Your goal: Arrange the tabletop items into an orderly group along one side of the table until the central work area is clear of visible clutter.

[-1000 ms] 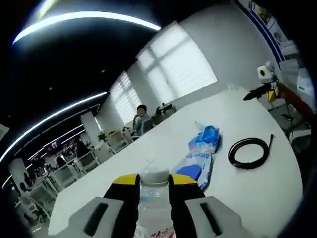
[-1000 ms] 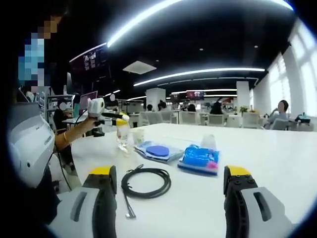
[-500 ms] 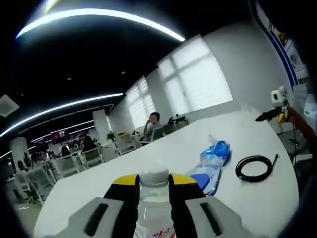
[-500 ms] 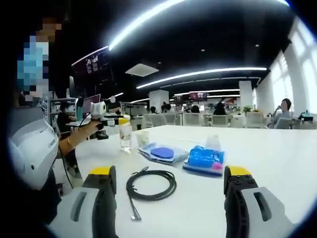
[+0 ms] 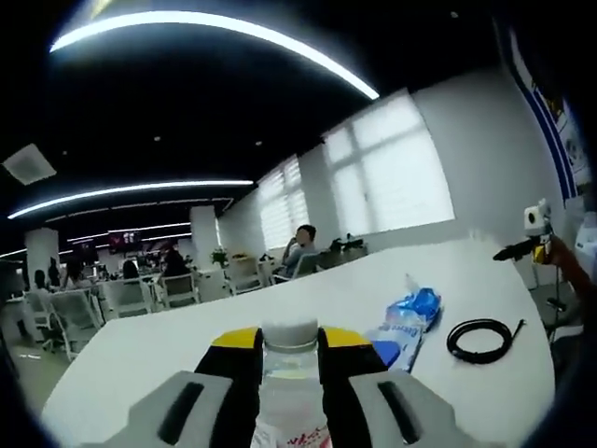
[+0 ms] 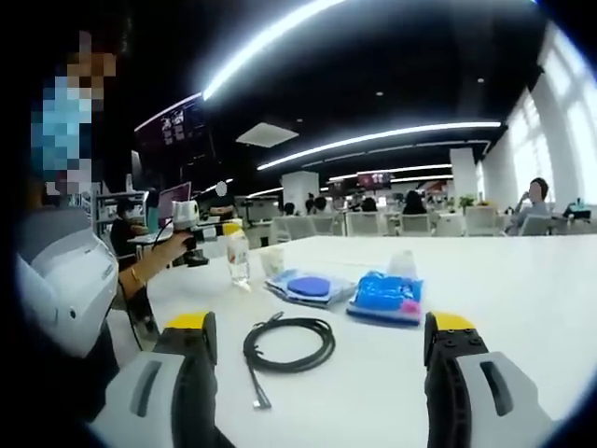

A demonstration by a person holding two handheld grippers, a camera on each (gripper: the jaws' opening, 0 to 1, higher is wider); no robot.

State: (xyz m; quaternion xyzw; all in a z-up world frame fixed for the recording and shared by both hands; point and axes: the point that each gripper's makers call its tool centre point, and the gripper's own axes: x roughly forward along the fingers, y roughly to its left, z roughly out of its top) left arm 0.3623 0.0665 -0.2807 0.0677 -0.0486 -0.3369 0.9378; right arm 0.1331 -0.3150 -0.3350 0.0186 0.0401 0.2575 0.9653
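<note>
- Gripping the bottle (image 5: 289, 383) by its neck, the left gripper (image 5: 289, 369) carries it above the table (image 5: 168, 345).
- Right gripper (image 6: 317, 373) gapes wide, holding nothing.
- Best kept upright, set beside the packets (image 6: 384, 297).

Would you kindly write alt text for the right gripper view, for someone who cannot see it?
The right tool hangs open over a white table, facing a coiled black cable and two blue packs beyond it. At left, the left tool holds a clear bottle upright at the table's edge.
</note>
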